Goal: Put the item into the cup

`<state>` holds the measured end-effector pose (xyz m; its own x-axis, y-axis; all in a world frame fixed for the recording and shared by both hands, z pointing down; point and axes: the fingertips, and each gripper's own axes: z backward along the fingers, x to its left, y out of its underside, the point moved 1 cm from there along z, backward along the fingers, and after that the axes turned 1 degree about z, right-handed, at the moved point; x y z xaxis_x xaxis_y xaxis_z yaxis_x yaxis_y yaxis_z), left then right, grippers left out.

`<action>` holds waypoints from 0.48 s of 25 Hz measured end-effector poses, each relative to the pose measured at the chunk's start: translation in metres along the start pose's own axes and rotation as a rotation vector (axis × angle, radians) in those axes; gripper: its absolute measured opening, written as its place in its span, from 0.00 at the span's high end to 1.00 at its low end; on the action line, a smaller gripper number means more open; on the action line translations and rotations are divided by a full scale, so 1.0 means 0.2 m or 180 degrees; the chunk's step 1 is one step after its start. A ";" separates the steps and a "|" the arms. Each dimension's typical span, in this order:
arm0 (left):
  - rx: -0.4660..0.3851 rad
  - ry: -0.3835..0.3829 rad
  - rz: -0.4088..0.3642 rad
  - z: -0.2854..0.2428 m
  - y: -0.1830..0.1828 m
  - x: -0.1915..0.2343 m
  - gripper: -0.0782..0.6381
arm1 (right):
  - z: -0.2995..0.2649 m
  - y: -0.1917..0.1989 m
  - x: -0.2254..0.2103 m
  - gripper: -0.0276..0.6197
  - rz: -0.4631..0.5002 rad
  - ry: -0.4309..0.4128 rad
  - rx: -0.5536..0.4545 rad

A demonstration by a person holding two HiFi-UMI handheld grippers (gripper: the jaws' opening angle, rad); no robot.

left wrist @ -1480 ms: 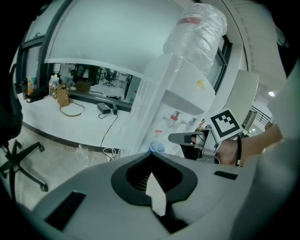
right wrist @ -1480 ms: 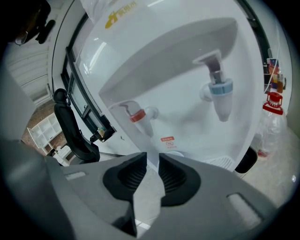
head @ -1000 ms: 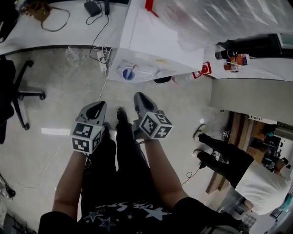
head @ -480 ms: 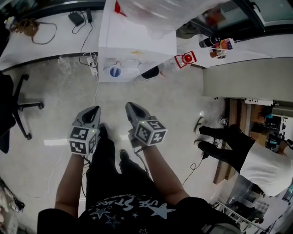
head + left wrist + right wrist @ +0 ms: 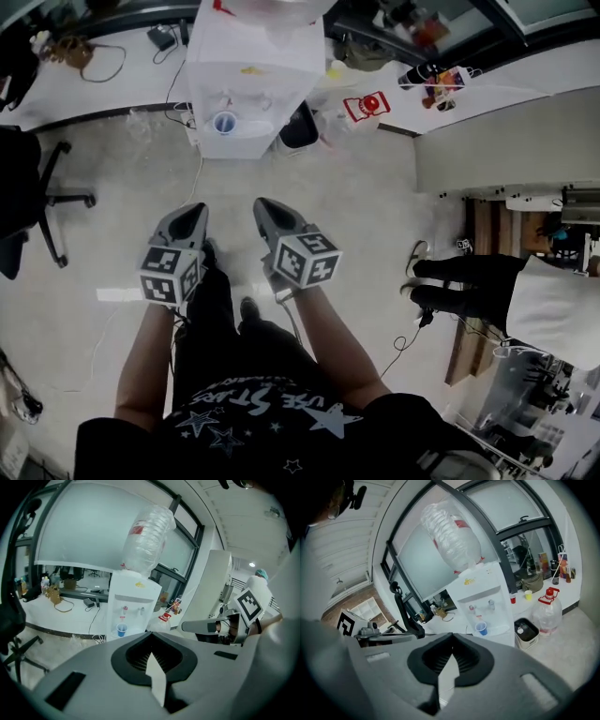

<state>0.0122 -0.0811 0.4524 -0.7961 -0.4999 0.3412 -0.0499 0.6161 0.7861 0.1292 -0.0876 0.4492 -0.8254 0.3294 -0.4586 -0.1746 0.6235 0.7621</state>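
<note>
The person holds both claws out before the body, side by side and near each other, tips pointing forward. The left claw (image 5: 193, 214) has its jaws closed together with nothing between them, and so does the right claw (image 5: 266, 205). Bare forearms, left (image 5: 145, 361) and right (image 5: 333, 349), reach forward, the right one angled inward.

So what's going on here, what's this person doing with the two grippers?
A person holds the left gripper and right gripper out front, both shut and empty, aimed at a water dispenser across the floor. A blue cup stands at its front. No item is in hand yet.
</note>
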 end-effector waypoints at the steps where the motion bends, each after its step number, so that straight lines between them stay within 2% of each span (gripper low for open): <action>1: -0.0041 -0.0013 -0.0003 0.04 0.01 -0.05 0.88 | 0.06 0.01 0.01 0.95 0.0037 -0.0006 -0.0014; 12: -0.0502 -0.0150 -0.0134 0.52 0.11 -0.63 0.88 | 0.78 0.12 0.23 0.96 0.0488 -0.0216 -0.0189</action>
<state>0.0494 0.0582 0.3729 -0.8228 -0.4920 0.2845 0.0084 0.4901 0.8716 0.1705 0.0539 0.3750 -0.8070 0.4658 -0.3631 -0.0823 0.5201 0.8502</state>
